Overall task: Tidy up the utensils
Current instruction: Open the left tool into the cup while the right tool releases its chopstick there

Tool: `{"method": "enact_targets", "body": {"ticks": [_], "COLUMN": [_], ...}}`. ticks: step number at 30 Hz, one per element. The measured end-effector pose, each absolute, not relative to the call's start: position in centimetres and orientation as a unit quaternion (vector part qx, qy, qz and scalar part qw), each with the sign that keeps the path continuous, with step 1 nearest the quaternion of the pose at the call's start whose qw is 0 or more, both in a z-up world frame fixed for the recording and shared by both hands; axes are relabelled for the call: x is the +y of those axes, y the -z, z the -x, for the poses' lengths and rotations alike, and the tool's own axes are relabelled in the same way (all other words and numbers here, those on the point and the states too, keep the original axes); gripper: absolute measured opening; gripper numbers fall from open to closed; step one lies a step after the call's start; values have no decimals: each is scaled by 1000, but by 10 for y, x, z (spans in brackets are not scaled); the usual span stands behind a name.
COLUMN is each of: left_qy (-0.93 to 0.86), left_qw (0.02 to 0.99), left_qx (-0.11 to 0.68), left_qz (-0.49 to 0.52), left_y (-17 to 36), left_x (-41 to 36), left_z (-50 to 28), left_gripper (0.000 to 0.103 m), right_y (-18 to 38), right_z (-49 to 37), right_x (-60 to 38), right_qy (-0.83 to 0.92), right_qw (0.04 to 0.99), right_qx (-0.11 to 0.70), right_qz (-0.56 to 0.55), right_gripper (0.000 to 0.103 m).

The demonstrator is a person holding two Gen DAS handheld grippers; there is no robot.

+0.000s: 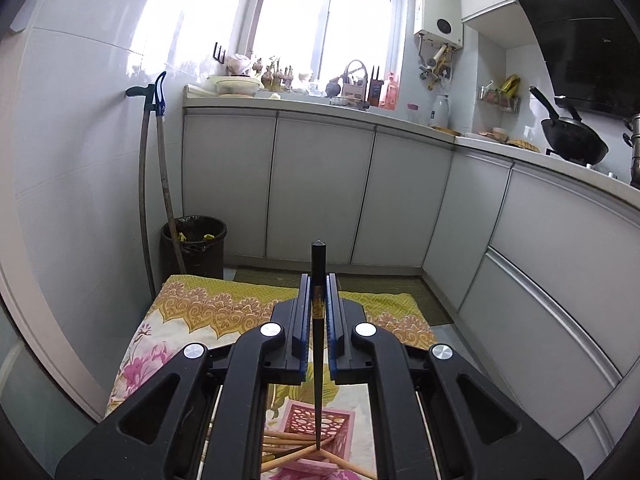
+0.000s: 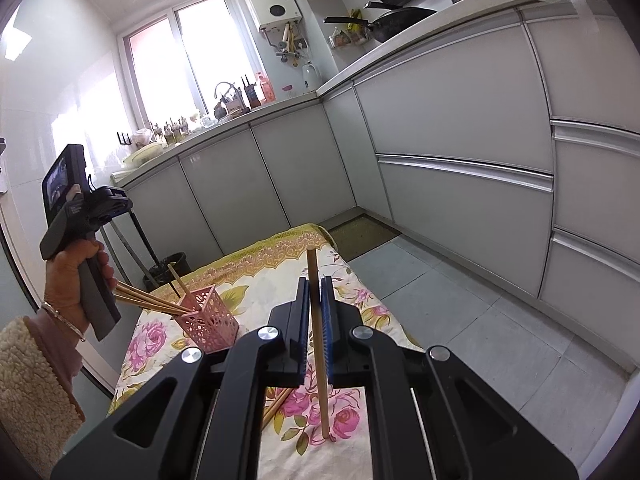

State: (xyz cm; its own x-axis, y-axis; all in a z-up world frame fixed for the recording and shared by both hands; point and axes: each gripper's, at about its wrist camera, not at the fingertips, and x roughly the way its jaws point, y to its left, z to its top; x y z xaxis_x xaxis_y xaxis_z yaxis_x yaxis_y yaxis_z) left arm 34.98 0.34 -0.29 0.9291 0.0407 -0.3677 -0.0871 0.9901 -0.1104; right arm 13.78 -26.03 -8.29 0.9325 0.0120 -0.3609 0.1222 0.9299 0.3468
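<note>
My left gripper is shut on a black chopstick, held upright with its tip down in a pink lattice utensil holder that has several wooden chopsticks in it. The right wrist view shows that holder on the floral cloth, with the black chopstick tip above it. My right gripper is shut on a wooden chopstick, held upright, its lower end near the cloth. More wooden chopsticks lie under the right gripper.
The floral tablecloth covers a small table. White kitchen cabinets run behind and to the right. A black bin stands by the left wall. A wok sits on the counter.
</note>
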Motion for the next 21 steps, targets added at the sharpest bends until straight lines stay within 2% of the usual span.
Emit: {"method": "enact_targets", "body": {"ticks": [7,14,21], "left_qy": [-48,-20,21], "left_qw": [977,978,978], "left_qx": [201,195,199], "left_qz": [60,68,56], "left_y": [29,3,-21], "left_x": [10,13,18], "left_z": [-362,-341,-270], "left_gripper": [7,7,11], "right_y": [83,74,10], "right_z": [-138,-141,-156], "right_x": [-256,-248,-235], "right_qy": [30,24,-21], "right_qw": [966,966,970], "right_qx": [183,189,160], "right_qz": [-180,-177,-182], "right_gripper": [7,6,6]}}
